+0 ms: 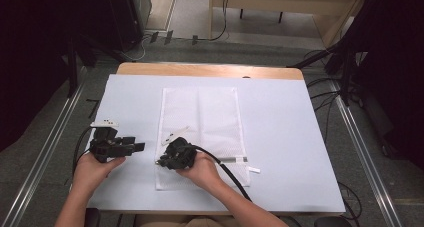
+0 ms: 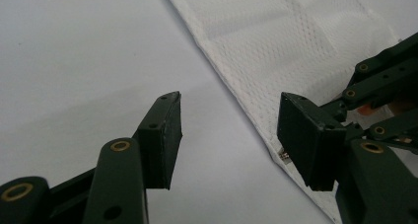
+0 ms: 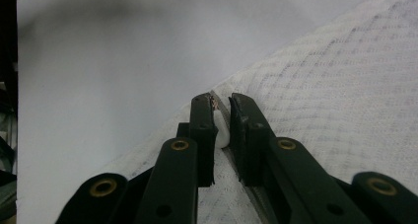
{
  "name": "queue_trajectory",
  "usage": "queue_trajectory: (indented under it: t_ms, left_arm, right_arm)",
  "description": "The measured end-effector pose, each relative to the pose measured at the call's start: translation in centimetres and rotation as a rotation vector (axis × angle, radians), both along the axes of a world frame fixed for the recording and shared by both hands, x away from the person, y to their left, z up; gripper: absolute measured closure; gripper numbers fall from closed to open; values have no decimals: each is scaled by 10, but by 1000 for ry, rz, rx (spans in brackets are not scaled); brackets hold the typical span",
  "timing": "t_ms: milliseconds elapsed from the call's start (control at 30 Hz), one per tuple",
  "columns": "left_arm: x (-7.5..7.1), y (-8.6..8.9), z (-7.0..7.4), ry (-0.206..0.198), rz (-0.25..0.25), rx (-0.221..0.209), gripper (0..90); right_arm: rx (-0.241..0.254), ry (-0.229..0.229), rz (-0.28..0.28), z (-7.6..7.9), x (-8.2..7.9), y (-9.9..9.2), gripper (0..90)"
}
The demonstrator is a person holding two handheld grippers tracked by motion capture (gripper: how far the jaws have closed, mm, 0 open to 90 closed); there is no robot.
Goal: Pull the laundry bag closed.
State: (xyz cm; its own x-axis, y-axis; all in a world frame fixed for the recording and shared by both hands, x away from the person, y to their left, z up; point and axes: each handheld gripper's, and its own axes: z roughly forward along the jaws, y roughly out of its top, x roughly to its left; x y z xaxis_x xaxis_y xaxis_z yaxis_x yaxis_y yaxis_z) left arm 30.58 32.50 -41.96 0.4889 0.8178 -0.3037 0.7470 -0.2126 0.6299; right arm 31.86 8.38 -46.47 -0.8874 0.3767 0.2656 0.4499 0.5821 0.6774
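**Zipper pull grasped at the near-left corner of a mesh bag; zip travel not yet evident.**

A white mesh laundry bag [image 1: 200, 132] lies flat on the pale table sheet [image 1: 280, 137], its long sides running near to far, slightly left of the table's centre. The right gripper [image 1: 162, 162] is clenched on the small white zipper pull [image 3: 221, 128] at the bag's near-left edge, the pull pinched between its nearly closed jaws. The left gripper [image 1: 136, 147] rests just left of the bag, released, its jaws spread with nothing between them. Judged from this, the grasp is made; drawing the zip along the near edge and steadying the bag with the left gripper remain.
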Motion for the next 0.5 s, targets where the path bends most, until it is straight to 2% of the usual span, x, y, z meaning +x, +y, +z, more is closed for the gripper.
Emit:
queue_trajectory:
  t_ms: [267, 433, 500]
  left_arm:
    - [0, 0, 0, 1, 2, 1, 431]
    - [0, 1, 0, 0, 0, -1, 431]
    - [-1, 1, 0, 1, 3, 1, 431]
  right_arm:
    - [20, 15, 9, 1, -3, 3, 819]
    - [0, -6, 18, -2, -6, 8, 826]
    - [1, 4, 15, -3, -7, 8, 848]
